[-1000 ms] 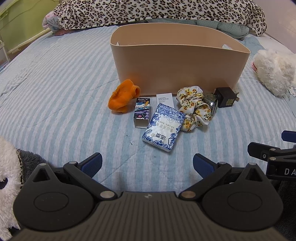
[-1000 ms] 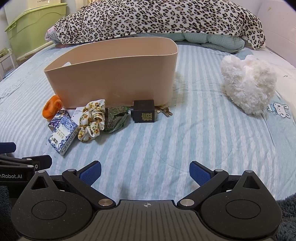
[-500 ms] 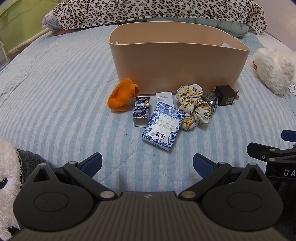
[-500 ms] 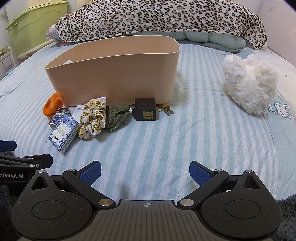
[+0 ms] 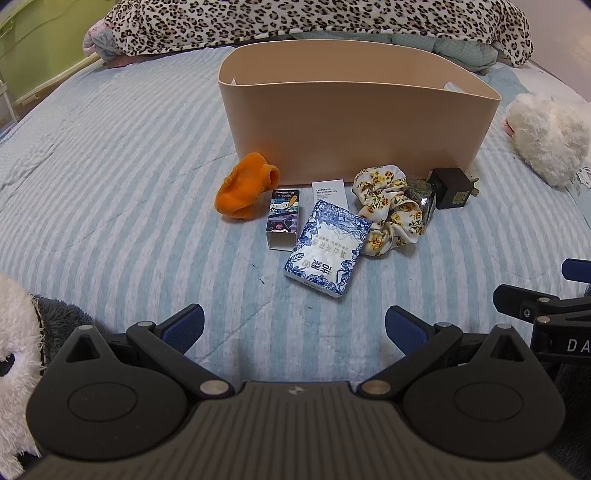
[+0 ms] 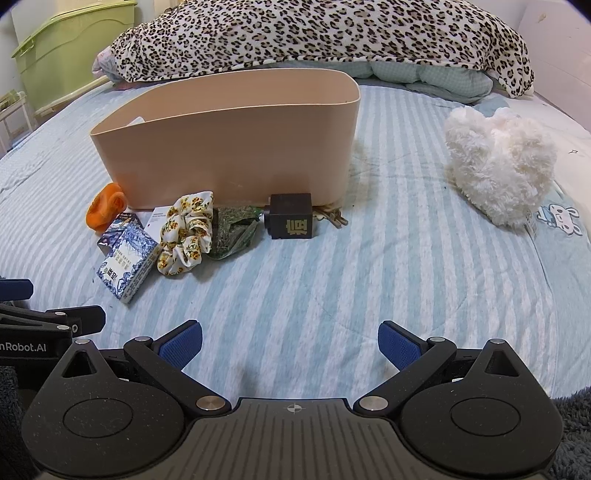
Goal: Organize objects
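Observation:
A beige bin (image 5: 354,122) (image 6: 229,147) stands on the striped bed. In front of it lie an orange cloth (image 5: 245,188) (image 6: 105,206), a small cartoon box (image 5: 283,218), a white box (image 5: 330,190), a blue-white tissue pack (image 5: 327,253) (image 6: 127,264), a floral scrunchie (image 5: 388,214) (image 6: 188,230), a green packet (image 6: 232,230), a black charger (image 5: 452,188) (image 6: 291,216) and keys (image 6: 332,218). My left gripper (image 5: 294,326) is open and empty, short of the tissue pack. My right gripper (image 6: 290,343) is open and empty, over bare bedding.
A white plush (image 6: 498,166) (image 5: 546,136) lies right of the bin. A leopard blanket (image 6: 325,33) is piled at the back. A green crate (image 6: 70,48) stands far left. A grey-white plush (image 5: 18,354) sits at my left gripper's left.
Both grippers have moved slightly forward toward the objects; the objects sit a little closer in both views. The jaws stay open and nothing was picked up.

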Demonstrator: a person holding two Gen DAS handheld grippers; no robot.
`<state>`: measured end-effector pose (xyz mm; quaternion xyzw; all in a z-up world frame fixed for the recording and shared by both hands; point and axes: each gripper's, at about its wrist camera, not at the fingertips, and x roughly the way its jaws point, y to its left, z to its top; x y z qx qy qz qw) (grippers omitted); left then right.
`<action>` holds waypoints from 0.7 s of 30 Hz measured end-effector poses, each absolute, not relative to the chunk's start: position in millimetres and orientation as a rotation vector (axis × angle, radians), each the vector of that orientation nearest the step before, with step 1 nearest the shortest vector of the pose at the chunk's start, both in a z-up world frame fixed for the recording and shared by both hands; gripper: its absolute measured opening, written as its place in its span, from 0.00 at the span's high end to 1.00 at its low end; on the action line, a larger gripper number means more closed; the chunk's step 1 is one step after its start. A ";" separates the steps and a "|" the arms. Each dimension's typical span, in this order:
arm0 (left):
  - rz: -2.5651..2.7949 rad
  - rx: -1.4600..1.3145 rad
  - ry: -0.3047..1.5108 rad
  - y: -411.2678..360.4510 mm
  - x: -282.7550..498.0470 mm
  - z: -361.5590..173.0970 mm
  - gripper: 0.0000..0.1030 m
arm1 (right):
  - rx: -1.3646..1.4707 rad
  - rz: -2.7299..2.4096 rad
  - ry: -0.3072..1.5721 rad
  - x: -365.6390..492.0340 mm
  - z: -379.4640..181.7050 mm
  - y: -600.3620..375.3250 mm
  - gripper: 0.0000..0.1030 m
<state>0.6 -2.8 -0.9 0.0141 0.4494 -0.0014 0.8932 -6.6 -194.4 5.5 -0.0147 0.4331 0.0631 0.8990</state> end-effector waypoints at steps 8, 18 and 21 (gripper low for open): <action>-0.004 0.032 0.933 -3.3 0.5 -1.2 0.00 | -0.030 0.130 0.896 -6.6 5.5 -194.2 0.00; -0.003 0.031 0.933 -3.8 0.3 -1.1 0.00 | -0.028 0.130 0.895 -6.3 5.2 -194.0 0.00; -0.002 0.031 0.937 -3.5 0.7 -0.7 0.00 | -0.026 0.129 0.892 -6.3 4.8 -193.9 0.00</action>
